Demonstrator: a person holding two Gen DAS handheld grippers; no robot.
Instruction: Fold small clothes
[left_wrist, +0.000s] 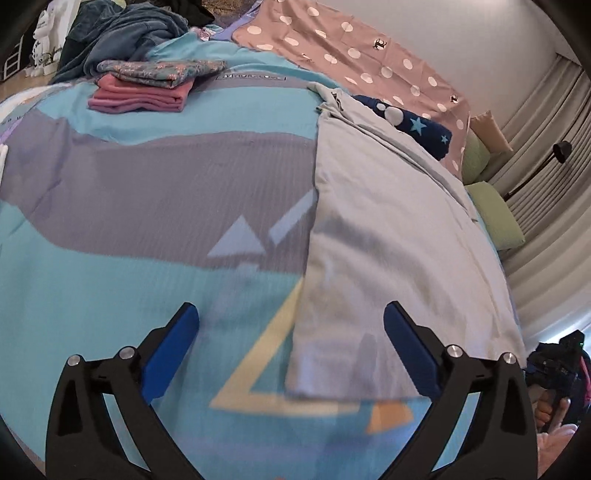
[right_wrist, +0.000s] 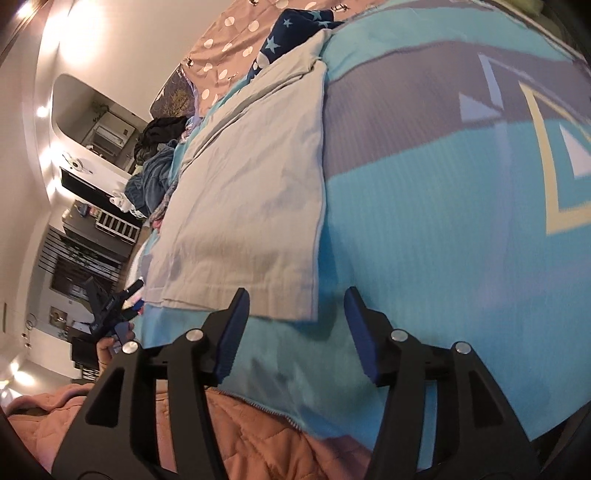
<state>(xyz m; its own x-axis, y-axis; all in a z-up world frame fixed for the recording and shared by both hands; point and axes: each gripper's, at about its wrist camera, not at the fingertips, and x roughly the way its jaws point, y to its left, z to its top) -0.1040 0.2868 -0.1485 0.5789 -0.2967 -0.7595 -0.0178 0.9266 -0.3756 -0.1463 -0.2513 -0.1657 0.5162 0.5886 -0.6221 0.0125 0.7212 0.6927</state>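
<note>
A pale grey garment (left_wrist: 384, 236) lies flat and lengthwise on the blue and grey bedspread (left_wrist: 110, 229). My left gripper (left_wrist: 291, 325) is open and empty, its jaws standing either side of the garment's near left corner, just above it. In the right wrist view the same garment (right_wrist: 251, 192) lies ahead, and my right gripper (right_wrist: 295, 306) is open and empty at its near right corner. The left gripper also shows small in the right wrist view (right_wrist: 110, 306).
A stack of folded clothes (left_wrist: 147, 85), pink below and floral on top, sits at the far left. A heap of dark blue clothes (left_wrist: 122, 33) lies behind it. A navy star-print item (left_wrist: 417, 125) and a pink polka-dot sheet (left_wrist: 351, 48) lie beyond the garment. An orange quilt (right_wrist: 258, 443) is at the near edge.
</note>
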